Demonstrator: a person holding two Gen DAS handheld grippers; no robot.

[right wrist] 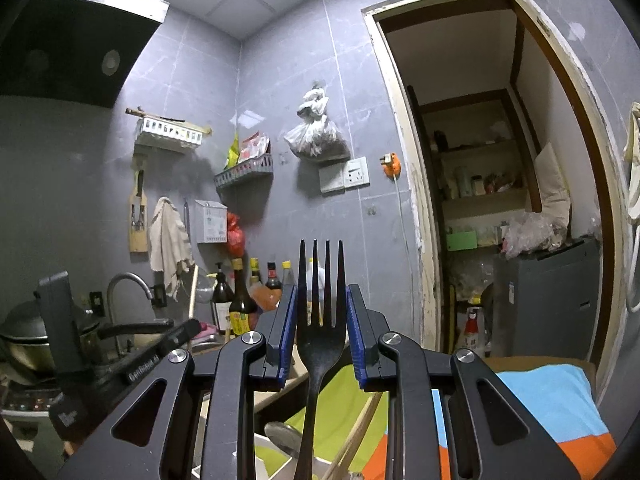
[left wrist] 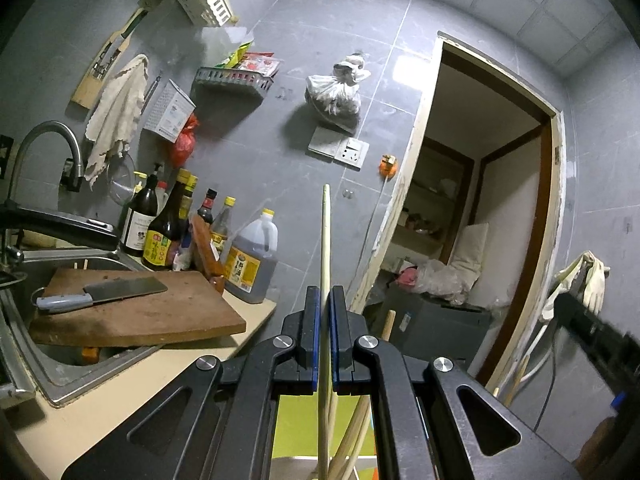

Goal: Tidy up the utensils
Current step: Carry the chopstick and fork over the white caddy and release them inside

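Left gripper (left wrist: 325,300) was clamped on a single wooden chopstick (left wrist: 326,240), jaws nearly together, the stick poking up and away past the tips toward the tiled wall. Right gripper (right wrist: 321,304) held a black fork (right wrist: 320,320) tines-up; whether the blue pads (right wrist: 287,332) actually pressed the fork head or just flanked it was hard to call, since thin gaps showed on both sides, so the grip probably sat lower on the handle, out of view. Both utensils were in the air, above a container at the bottom edge where more chopsticks (left wrist: 352,436) and a spoon (right wrist: 284,436) stuck up, over green cloth. Risks: the chopstick was pinched at one narrow point, so it could pivot or slide out if swung or bumped; the fork could twist if the hold was loose; either tip could snag the standing chopsticks on the way down into a slot. Far left, the bench (left wrist: 100,408) carried a cutting board (left wrist: 136,312) with a cleaver (left wrist: 104,294) overhanging the sink, plus bottles close together, so a wide swing there could knock something. Hidden: the container's compartments, both utensils' lower ends, and the person's hands.
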